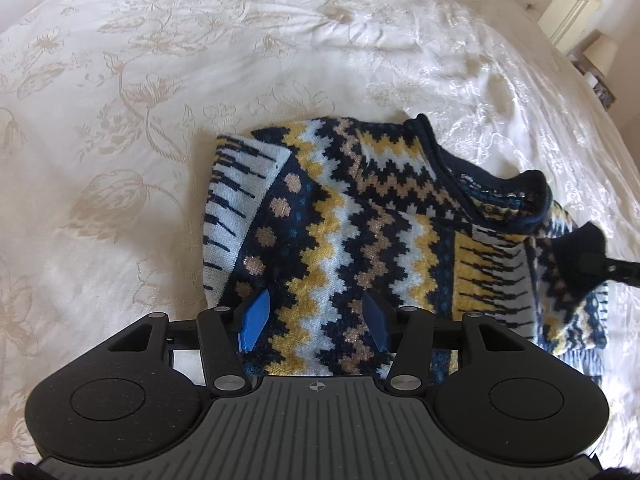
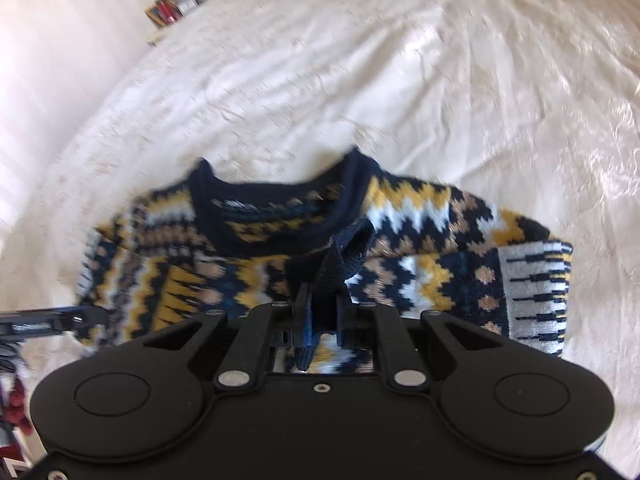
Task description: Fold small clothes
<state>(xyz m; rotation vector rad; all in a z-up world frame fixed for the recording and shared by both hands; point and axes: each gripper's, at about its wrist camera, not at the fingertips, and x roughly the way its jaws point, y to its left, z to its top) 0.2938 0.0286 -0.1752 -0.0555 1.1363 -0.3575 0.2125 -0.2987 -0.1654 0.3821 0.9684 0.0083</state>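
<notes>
Left wrist view: mounted behind the left gripper (image 1: 316,320), looking steeply down and close onto the patterned sweater (image 1: 360,240) from its hem side. Right wrist view: behind the right gripper (image 2: 322,320), tilted down, close, blurred, facing the collar. Shared: the sweater and cream bedspread (image 1: 160,100).

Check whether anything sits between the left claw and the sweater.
Nothing visible does. The left claw hangs open right over the sweater, with bare knit between its fingers. The right claw is shut on a dark cuff.
</notes>
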